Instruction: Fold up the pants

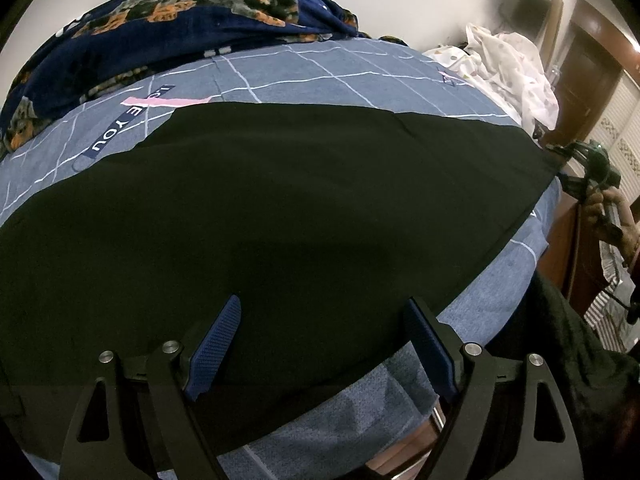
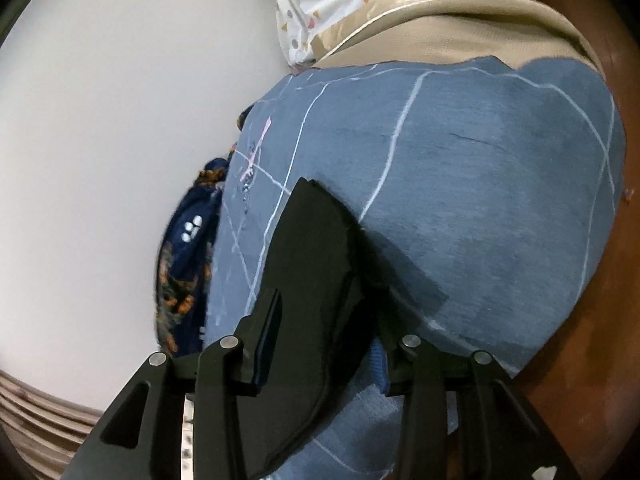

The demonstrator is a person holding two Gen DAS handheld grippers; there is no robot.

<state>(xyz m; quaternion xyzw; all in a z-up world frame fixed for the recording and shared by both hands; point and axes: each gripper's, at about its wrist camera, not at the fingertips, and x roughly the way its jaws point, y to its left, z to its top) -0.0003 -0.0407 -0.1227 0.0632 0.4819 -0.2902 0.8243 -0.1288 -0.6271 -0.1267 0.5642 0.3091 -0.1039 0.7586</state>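
Note:
Black pants (image 1: 280,208) lie spread flat across a bed with a blue grid-patterned sheet (image 1: 320,76). My left gripper (image 1: 323,302) hovers open over the near hem, its blue pads (image 1: 216,344) wide apart and touching nothing. At the pants' far right end, my right gripper (image 1: 560,152) sits in a person's hand (image 1: 604,208). In the right wrist view the pants' end (image 2: 316,248) rises in a fold between the fingers of the right gripper (image 2: 324,320), which is shut on the cloth. The right fingertip is hidden behind the fabric.
A dark blue dog-print blanket (image 1: 160,20) is heaped along the wall side. A white dotted cloth (image 1: 512,60) lies at the far end on the beige mattress edge (image 2: 440,24). The wooden bed frame (image 2: 580,360) borders the sheet, and a wooden door (image 1: 588,80) stands beyond.

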